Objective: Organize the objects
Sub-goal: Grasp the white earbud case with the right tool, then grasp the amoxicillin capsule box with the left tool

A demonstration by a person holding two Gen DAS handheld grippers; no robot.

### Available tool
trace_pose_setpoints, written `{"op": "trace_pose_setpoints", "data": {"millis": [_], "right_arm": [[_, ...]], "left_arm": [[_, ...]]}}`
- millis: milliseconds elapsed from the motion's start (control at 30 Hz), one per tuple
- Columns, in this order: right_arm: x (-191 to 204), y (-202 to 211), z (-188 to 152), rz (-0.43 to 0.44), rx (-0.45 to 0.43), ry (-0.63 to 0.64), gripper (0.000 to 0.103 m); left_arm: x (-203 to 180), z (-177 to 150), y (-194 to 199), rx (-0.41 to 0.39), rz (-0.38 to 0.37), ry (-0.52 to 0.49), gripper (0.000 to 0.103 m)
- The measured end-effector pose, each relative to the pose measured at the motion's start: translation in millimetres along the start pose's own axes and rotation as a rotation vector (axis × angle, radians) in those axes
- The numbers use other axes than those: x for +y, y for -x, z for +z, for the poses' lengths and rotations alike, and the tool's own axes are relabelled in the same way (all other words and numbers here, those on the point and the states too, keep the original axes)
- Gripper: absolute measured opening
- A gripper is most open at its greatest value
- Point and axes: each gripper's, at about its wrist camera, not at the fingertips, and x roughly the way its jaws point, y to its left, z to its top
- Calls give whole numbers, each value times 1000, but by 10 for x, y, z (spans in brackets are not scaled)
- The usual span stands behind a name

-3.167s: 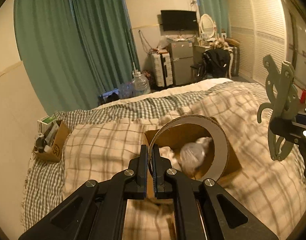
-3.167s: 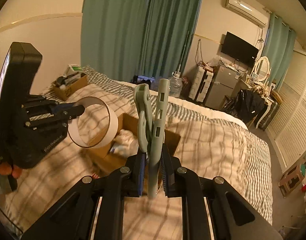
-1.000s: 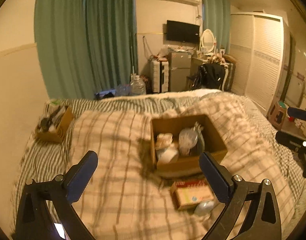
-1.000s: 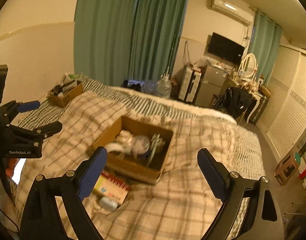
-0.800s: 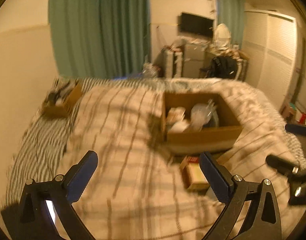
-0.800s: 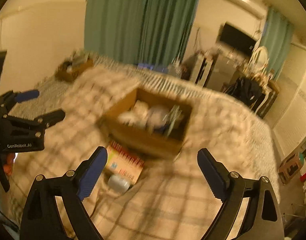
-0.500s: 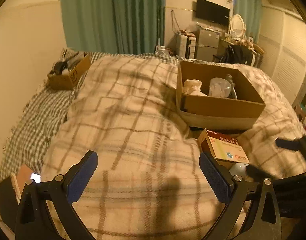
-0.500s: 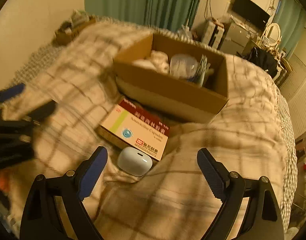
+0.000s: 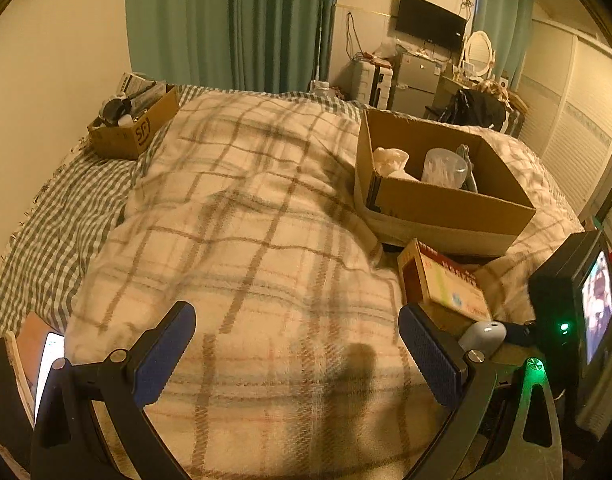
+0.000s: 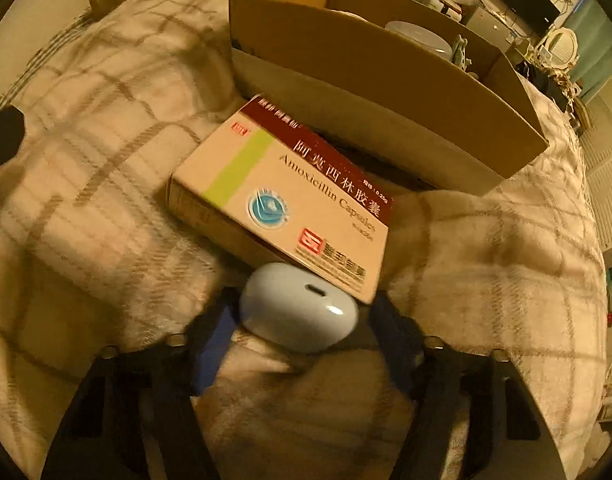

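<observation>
Since a second ago: both tongs have dropped from above the bed to blanket level; the right tongs [image 10: 301, 320] have gone from hovering over the open brown cardboard box [image 10: 370, 92] to nosing right up to the small pale-blue rounded plastic case [image 10: 299, 312].
Right tongs: spread fairly wide, holding nothing; one blue pad [image 10: 215, 334] sits on each side of the case. Can't tell if they're touching it yet, that bit's blurry.
Case: lies on the cream plaid blanket [image 10: 85, 184], long axis running across the gap between the pads, touching the near corner of the flat cream-and-maroon Amoxicillin capsule carton [image 10: 281, 204].
Carton: lying flat just in front of the box's near wall.
Left tongs [image 9: 297, 350]: wide open, empty, over bare blanket; the case [image 9: 482, 336] is off to their right, so the right tongs are way closer.
Box: already has a clear plastic tub [image 9: 444, 168] and some white stuff in it.
My guess: close on the case next, watch it doesn't squirt out.
</observation>
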Motion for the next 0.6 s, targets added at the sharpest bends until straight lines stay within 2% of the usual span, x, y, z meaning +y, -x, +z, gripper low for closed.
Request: {"op": "trace_pose_setpoints", "data": {"millis": [233,500,600], "right_arm": [[-209,442,-76,46,-116,-21,54],[-665,975,49,-39,-263,-60,54],[-846,1046,38,-63,-282,-80,54]], "left_arm": [[-70,21,-7,15,2,-27,103],[-456,139,-192,81,-77,-64,103],[-667,191,-277,75,-68,-107,103]]}}
